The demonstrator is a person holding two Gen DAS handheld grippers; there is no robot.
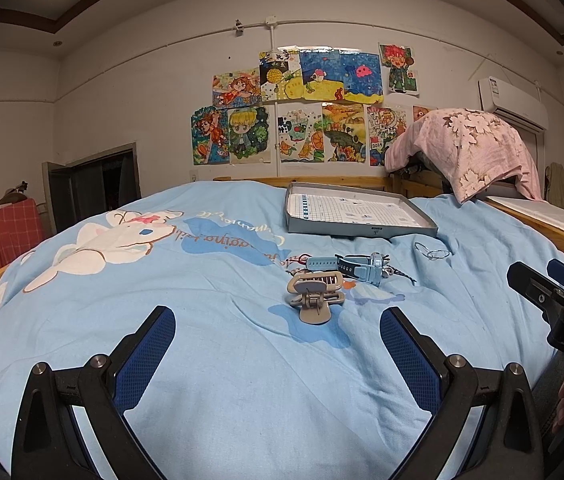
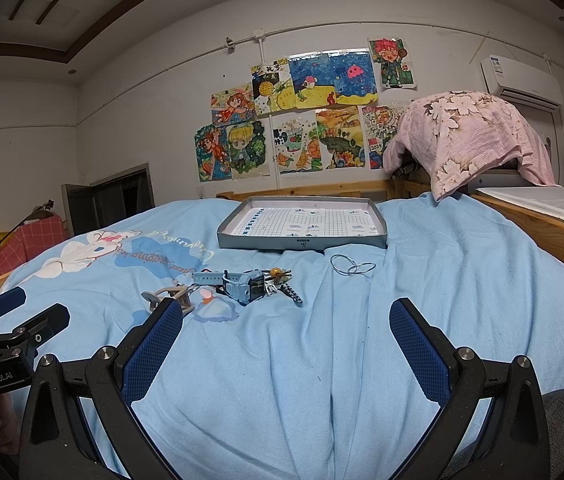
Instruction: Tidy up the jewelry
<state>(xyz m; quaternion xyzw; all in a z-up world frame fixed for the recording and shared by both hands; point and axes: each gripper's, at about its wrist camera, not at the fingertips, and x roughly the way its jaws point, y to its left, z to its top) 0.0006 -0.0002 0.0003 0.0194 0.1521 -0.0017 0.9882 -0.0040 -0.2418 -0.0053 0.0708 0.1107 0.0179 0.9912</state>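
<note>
On the blue bedspread lie a beige hair claw clip (image 1: 315,295), a blue watch (image 1: 356,267) with small dark trinkets beside it, and thin silver bangles (image 1: 430,251). A shallow grey tray (image 1: 358,232) lined with grid paper lies behind them. My left gripper (image 1: 277,334) is open and empty, just short of the clip. In the right wrist view the clip (image 2: 169,297), watch (image 2: 241,285), bangles (image 2: 352,266) and tray (image 2: 302,242) show too. My right gripper (image 2: 286,330) is open and empty, short of the watch. Each gripper shows at the edge of the other's view.
The wooden bed frame (image 2: 542,228) runs around the bedspread (image 2: 322,360). A pink floral cloth (image 2: 470,136) covers something at the back right. Drawings (image 2: 302,120) hang on the wall behind. A red checked cloth (image 1: 1,236) hangs at the left.
</note>
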